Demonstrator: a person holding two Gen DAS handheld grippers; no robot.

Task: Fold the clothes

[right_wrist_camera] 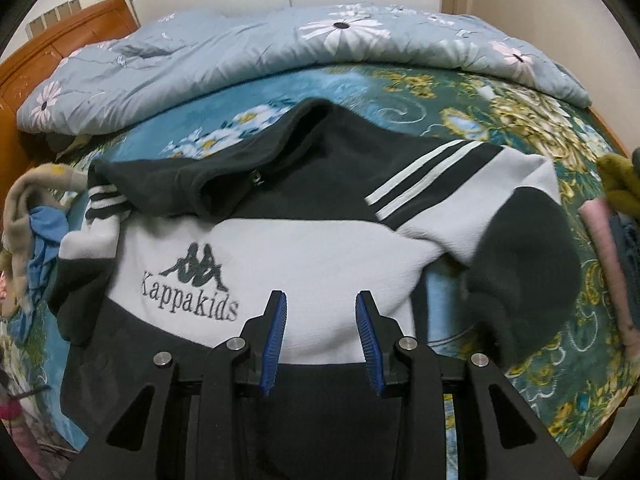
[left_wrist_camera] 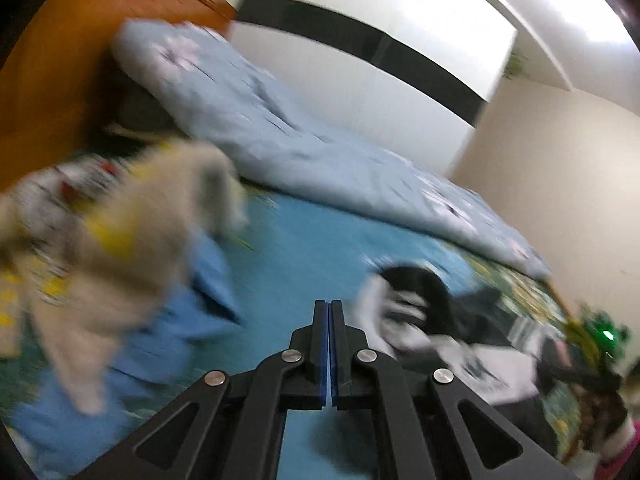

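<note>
A black and white "Kappakids" sweatshirt [right_wrist_camera: 280,248] lies spread face up on the bed, its right sleeve [right_wrist_camera: 512,232] bent down and blurred. My right gripper [right_wrist_camera: 322,300] is open and empty, just above the sweatshirt's white chest band. In the left wrist view the same sweatshirt [left_wrist_camera: 424,312] shows blurred at the right. My left gripper [left_wrist_camera: 330,308] is shut with nothing between the pads, above the blue sheet, left of the sweatshirt.
A pale blue floral quilt [right_wrist_camera: 280,48] is bunched along the far side of the bed. A pile of beige and blue clothes [left_wrist_camera: 120,248] lies at the left. Pink and olive garments [right_wrist_camera: 612,220] lie at the right edge. An orange headboard [left_wrist_camera: 68,60] stands at the left.
</note>
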